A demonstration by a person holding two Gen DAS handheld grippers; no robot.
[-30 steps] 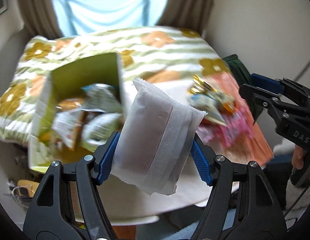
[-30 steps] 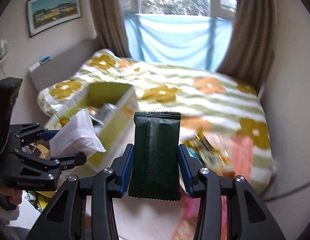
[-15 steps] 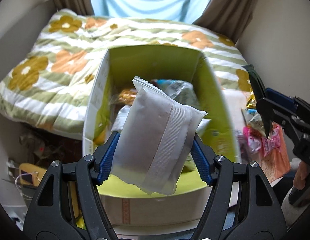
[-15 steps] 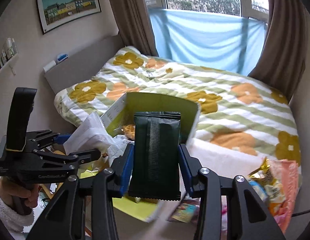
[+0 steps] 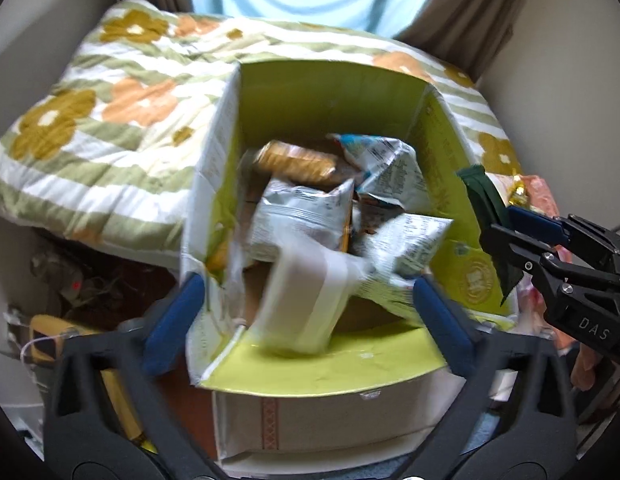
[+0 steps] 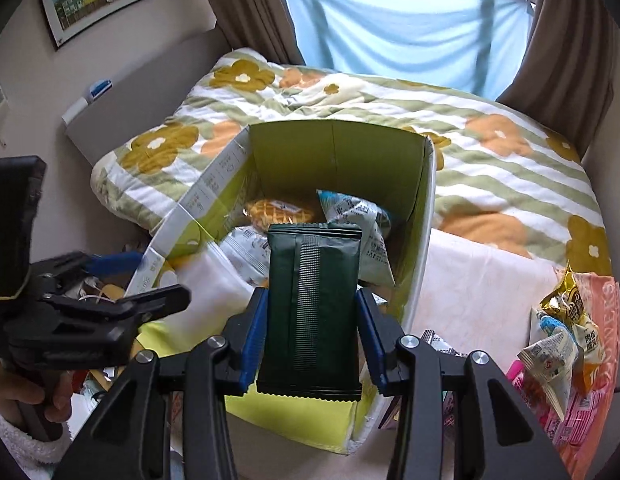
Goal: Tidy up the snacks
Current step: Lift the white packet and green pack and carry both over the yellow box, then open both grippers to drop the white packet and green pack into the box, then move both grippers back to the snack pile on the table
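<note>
Over the green box (image 5: 330,92), left gripper (image 5: 305,312) jaws opening, white packet (image 5: 305,300) loose between; "DAS"-marked right gripper (image 6: 312,344) clamps dark green packet (image 6: 312,308).

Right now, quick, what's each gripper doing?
Left gripper: jaws opening, white packet dropping free into the box.
Right gripper: shut on the dark green packet.

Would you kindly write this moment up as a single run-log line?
left gripper: jaws opening, white packet dropping free | right gripper: shut on dark green packet | green box: snacks inside
</note>
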